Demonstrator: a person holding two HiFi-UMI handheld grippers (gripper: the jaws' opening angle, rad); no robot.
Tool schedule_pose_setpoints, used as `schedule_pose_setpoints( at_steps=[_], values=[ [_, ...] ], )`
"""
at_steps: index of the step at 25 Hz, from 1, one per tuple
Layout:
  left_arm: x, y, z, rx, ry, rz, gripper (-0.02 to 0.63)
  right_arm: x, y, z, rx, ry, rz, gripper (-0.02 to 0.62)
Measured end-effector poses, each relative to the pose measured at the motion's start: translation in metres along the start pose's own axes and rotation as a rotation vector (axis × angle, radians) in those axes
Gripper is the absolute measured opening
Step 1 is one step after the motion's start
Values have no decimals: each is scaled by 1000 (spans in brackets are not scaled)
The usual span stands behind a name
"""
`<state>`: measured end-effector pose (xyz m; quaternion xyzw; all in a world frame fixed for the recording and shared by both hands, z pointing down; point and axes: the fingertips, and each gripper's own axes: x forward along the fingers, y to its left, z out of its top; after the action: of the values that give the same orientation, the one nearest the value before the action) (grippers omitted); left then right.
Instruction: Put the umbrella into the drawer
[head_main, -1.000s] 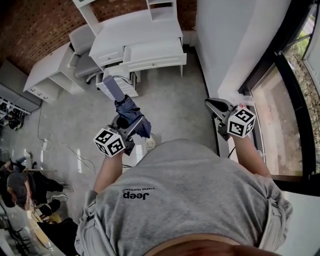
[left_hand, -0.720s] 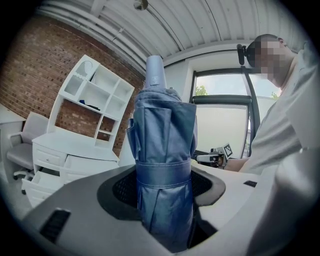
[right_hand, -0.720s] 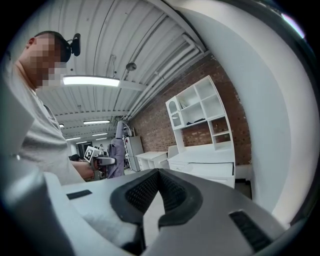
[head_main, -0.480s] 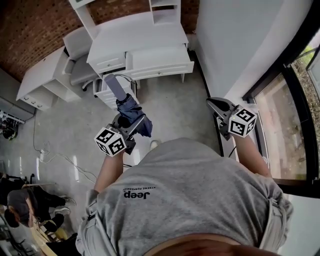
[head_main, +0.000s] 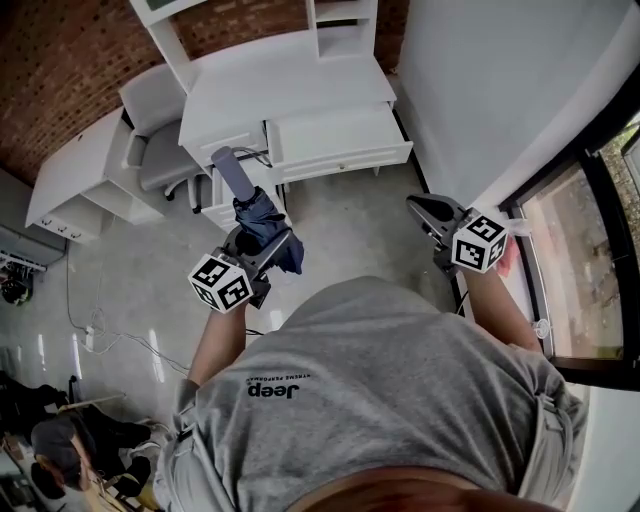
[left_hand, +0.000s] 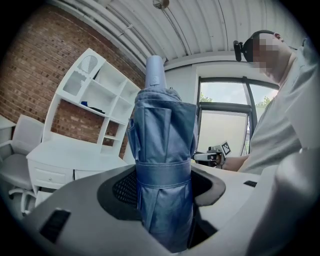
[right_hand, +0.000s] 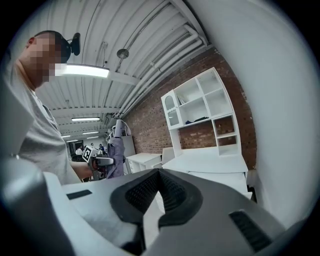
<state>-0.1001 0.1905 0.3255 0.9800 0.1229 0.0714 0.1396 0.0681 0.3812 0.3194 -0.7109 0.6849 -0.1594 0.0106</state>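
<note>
Left hand-held gripper (head_main: 258, 248) clamps the folded umbrella (head_main: 240, 188); right hand-held gripper (head_main: 422, 209) is closed and empty. The open drawer (head_main: 338, 138) lies at 12 o'clock, well apart; insertion not yet done.

A white desk (head_main: 290, 85) with an open shelf unit (right_hand: 205, 107) on top is set against a brick wall (head_main: 60, 70). A pale swivel chair (head_main: 160, 160) is parked at its left, beside a second white desk (head_main: 85, 180). A cable (head_main: 100, 325) is trailed over the concrete floor (head_main: 350, 225). A window (head_main: 585, 250) is seen at the right, and a seated person (head_main: 70, 450) at the lower left
</note>
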Motion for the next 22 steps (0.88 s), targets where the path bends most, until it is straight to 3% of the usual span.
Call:
schedule_pose_setpoints(
  at_steps=[18, 22],
  values=[
    [-18, 146, 27, -33, -11, 38, 265, 161, -32, 44, -14, 33, 21, 8],
    [-19, 154, 31, -29, -17, 40, 265, 172, -35, 48, -19, 33, 27, 8]
  ],
)
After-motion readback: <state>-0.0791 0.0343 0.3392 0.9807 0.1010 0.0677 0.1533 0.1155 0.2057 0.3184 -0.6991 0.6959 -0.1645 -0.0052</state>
